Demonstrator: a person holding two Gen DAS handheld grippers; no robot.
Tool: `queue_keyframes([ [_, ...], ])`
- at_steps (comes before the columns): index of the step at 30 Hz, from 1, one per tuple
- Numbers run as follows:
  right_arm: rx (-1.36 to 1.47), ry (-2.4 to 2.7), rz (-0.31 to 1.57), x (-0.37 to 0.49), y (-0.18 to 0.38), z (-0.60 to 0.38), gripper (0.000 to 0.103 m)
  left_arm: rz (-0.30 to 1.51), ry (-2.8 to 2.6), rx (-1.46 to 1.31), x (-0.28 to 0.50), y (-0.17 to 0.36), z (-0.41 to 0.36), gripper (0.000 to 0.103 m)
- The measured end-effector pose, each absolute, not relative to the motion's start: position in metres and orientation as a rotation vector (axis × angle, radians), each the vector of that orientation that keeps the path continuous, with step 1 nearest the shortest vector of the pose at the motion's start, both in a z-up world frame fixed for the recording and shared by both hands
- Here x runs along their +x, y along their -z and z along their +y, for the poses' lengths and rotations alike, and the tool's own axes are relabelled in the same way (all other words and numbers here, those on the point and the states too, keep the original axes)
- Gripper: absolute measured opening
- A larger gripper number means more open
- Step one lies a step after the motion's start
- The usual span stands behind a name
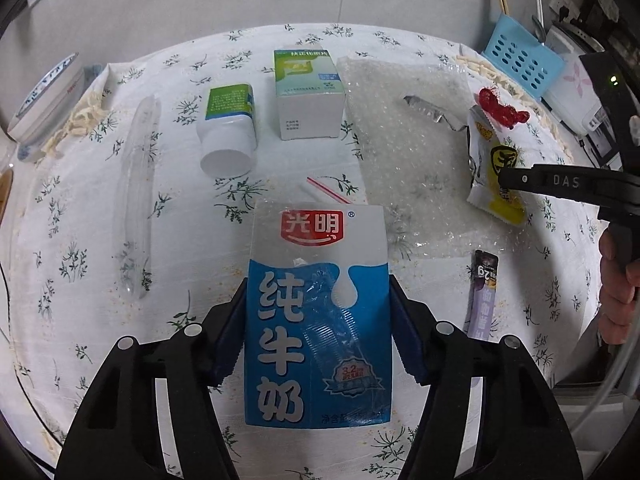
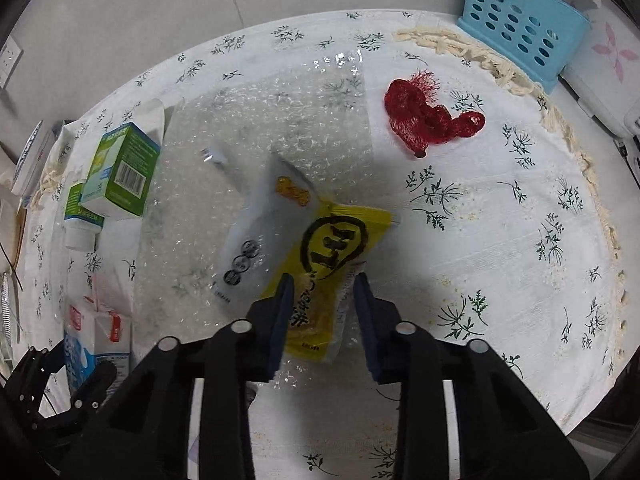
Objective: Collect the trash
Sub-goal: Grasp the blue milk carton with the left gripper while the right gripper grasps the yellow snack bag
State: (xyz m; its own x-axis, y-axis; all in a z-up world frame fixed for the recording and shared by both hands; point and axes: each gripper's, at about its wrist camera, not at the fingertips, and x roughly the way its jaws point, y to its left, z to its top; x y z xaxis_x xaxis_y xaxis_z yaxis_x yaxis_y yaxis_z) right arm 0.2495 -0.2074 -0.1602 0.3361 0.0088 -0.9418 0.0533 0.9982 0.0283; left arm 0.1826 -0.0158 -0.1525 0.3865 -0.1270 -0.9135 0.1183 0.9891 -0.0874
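My left gripper [image 1: 318, 300] is shut on a blue and white milk carton [image 1: 318, 312], its pads pressed on both sides; the carton also shows in the right wrist view [image 2: 94, 344]. My right gripper [image 2: 324, 280] is part open around the lower end of a yellow and white snack wrapper [image 2: 320, 252]; the wrapper sits between the fingers, a gap showing on the right side. The right gripper shows in the left wrist view [image 1: 560, 186] beside the wrapper [image 1: 494, 168]. A red mesh net [image 2: 428, 116] lies beyond.
On the flowered tablecloth [image 1: 80, 240]: a bubble-wrap sheet [image 1: 404, 128], a green and white box [image 1: 308, 92], a tipped white bottle [image 1: 228, 132], a clear plastic sleeve [image 1: 136, 200], a purple sachet [image 1: 482, 296], a straw [image 1: 326, 190]. A blue basket [image 2: 524, 20] stands at the far right edge.
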Motion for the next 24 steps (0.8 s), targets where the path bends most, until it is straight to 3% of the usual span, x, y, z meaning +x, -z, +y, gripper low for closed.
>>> queue_keyframes([
  [9, 0.069, 0.067, 1.246, 0.252, 0.165, -0.212, 0.027, 1.151, 0.151, -0.015, 0.178, 0.139, -0.008, 0.062],
  [14, 0.081, 0.070, 1.241, 0.252, 0.163, -0.213, 0.019, 1.143, 0.141, -0.010, 0.175, 0.135, -0.005, 0.062],
  [24, 0.072, 0.075, 1.183, 0.233, 0.139, -0.214, 0.017, 1.120, 0.126, -0.006, 0.168, 0.125, 0.003, 0.062],
])
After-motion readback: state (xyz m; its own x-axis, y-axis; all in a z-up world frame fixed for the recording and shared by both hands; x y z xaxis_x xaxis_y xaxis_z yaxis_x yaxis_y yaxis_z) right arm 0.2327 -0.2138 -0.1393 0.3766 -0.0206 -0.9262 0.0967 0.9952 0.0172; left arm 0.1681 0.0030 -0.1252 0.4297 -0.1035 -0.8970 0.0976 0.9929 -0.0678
